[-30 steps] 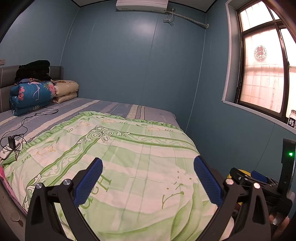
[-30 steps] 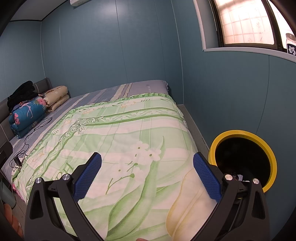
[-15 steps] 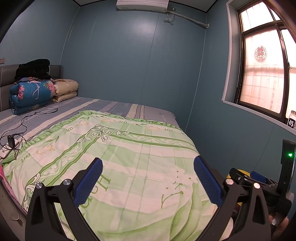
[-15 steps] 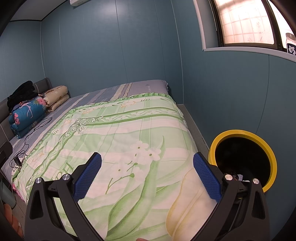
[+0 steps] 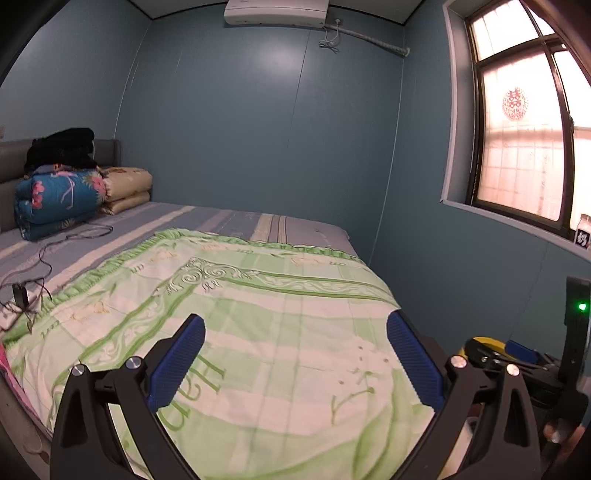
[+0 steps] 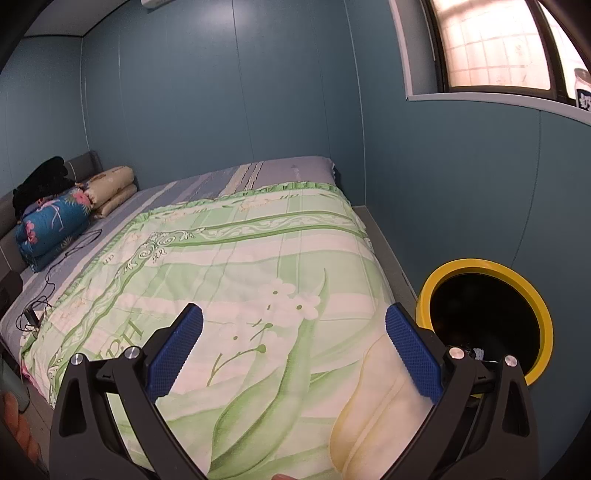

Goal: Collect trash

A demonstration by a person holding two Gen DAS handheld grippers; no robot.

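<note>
Above the green flowered quilt [image 6: 258,266] both tools hang with nothing in them: the left gripper [image 5: 295,350] and the right gripper [image 6: 293,341] have their blue pads spread wide. I see no trash on the bed. Beside it stands the round yellow-rimmed bin [image 6: 532,295], probably placed near for dropping.

Teal-blue panelled walls [image 5: 229,122], white wall-mounted air conditioner [image 5: 276,12] near ceiling, dark-framed frosted window [image 5: 524,136] glowing pinkish at right, bed with green floral quilt [image 5: 266,317], grey padded headboard [image 5: 107,153], folded blue flowered blanket [image 5: 55,199]
</note>
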